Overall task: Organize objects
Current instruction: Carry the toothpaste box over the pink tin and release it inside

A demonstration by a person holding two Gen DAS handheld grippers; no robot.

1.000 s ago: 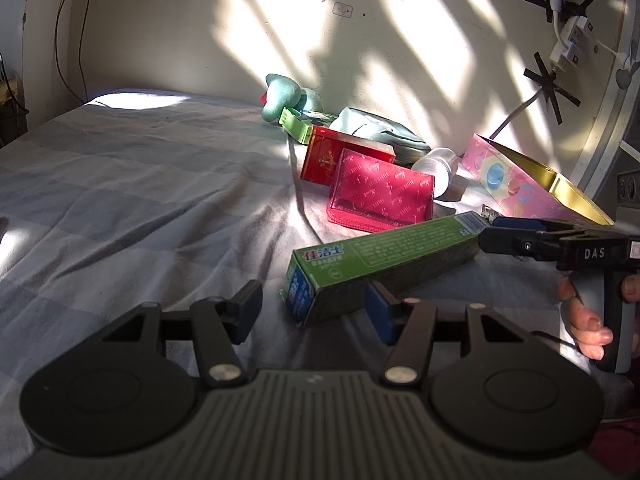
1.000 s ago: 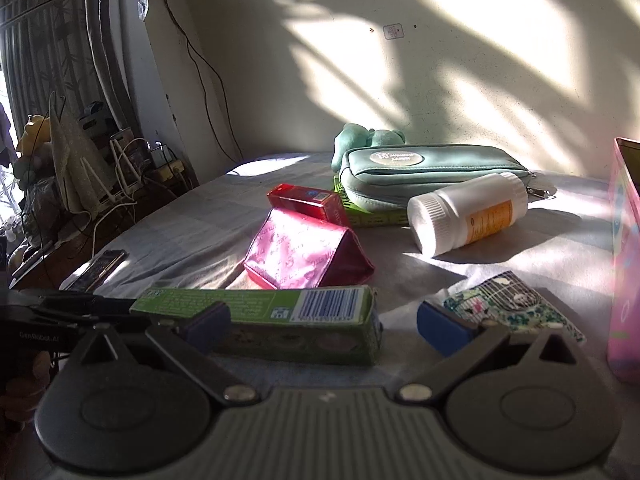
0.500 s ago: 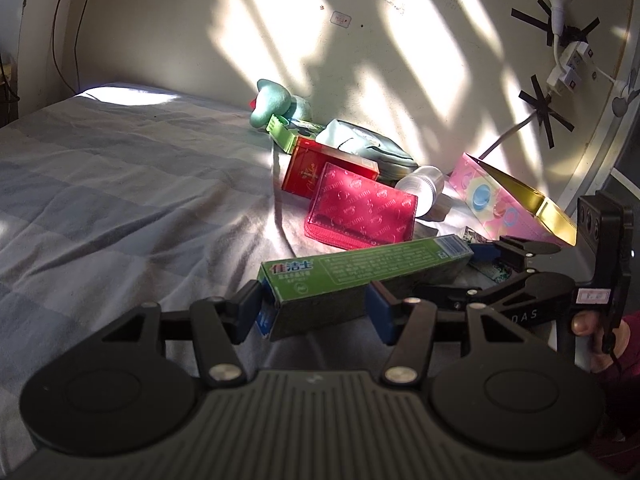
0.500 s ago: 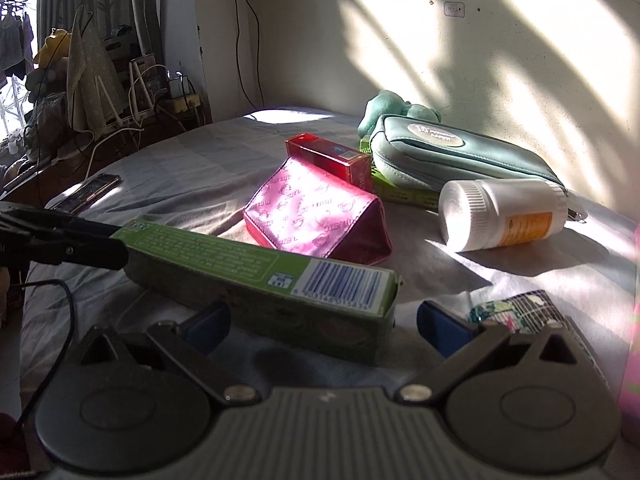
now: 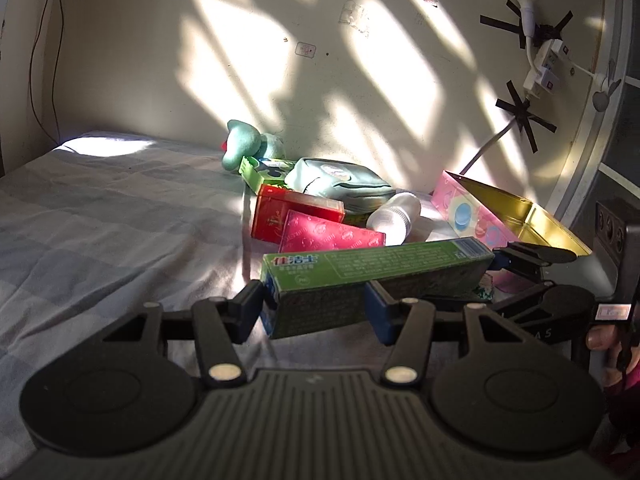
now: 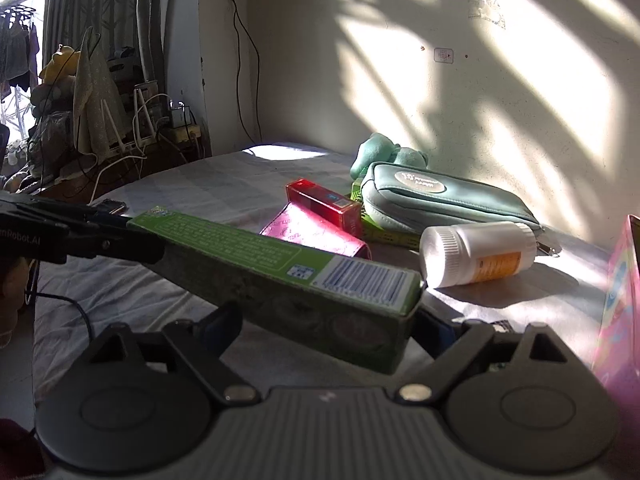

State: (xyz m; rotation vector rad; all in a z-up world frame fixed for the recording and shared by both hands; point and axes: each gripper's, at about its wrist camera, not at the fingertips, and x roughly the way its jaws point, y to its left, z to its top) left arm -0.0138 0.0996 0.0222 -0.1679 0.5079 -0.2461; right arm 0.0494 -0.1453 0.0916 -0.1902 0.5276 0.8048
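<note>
While the long green cardboard toothpaste box (image 5: pixel 376 270) hangs clear of the grey checked bedsheet (image 5: pixel 112 224), each end sits in a gripper: left gripper (image 5: pixel 314 310) pinching the logo end, right gripper (image 6: pixel 328 326) clamped at the barcode end. Two holds likely steady its length. Open pink tin (image 5: pixel 516 216) lies just beyond, probably its destination; white pill bottle (image 6: pixel 478 254) beside.

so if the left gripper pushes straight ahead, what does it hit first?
Likely the pink pouch, just beyond the green toothpaste box already between the left gripper fingers. Depth is uncertain.
</note>
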